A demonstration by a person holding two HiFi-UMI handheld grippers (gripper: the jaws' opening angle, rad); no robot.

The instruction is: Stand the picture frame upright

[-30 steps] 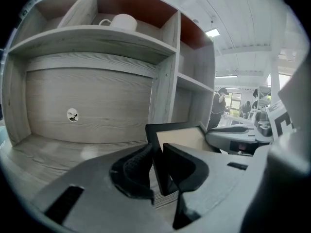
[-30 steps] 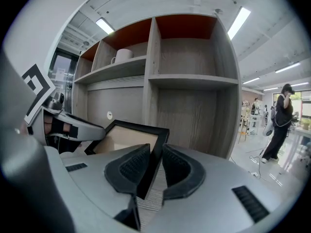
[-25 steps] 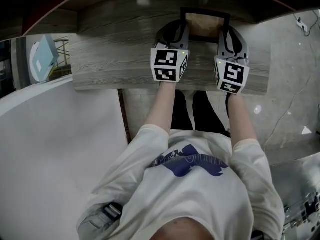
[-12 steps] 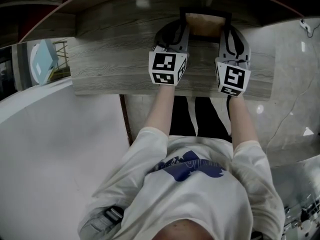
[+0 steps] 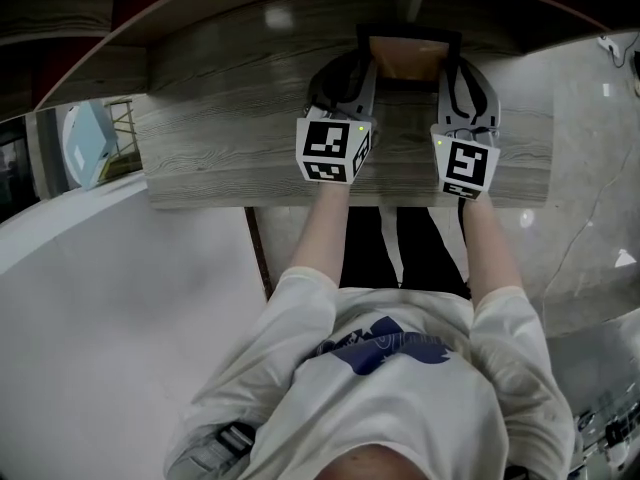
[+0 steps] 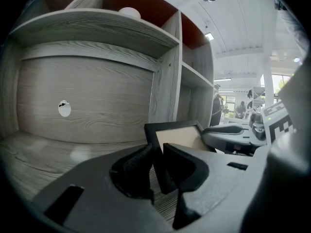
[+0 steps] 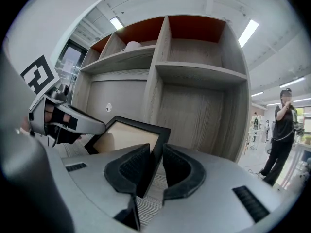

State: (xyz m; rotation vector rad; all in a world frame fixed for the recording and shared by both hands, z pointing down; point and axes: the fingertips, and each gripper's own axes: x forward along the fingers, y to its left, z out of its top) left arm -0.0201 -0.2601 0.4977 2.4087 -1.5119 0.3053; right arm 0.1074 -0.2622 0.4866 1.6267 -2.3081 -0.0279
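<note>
The picture frame (image 5: 410,56), black-edged with a tan panel, rests on the grey wood shelf (image 5: 230,98), its far edge tilted up. My left gripper (image 5: 352,76) is shut on the frame's left rail and my right gripper (image 5: 458,78) on its right rail. In the left gripper view the frame (image 6: 181,136) stands between the pads of the left gripper (image 6: 158,161), with the right gripper (image 6: 233,135) beyond. The right gripper view shows the frame (image 7: 127,136) slanting up out of the right gripper (image 7: 156,161), and the left gripper (image 7: 63,119) at its far side.
A vertical divider (image 6: 165,81) of the shelf unit rises just behind the frame. The back panel has a round hole (image 6: 64,108). A white object (image 6: 129,12) sits on the shelf above. A person (image 7: 282,130) stands far right. A white surface (image 5: 100,298) lies at my left.
Both grippers keep their hold on the frame's side rails. From above the frame looks slightly shorter than a second ago. The head view has shifted a little.
</note>
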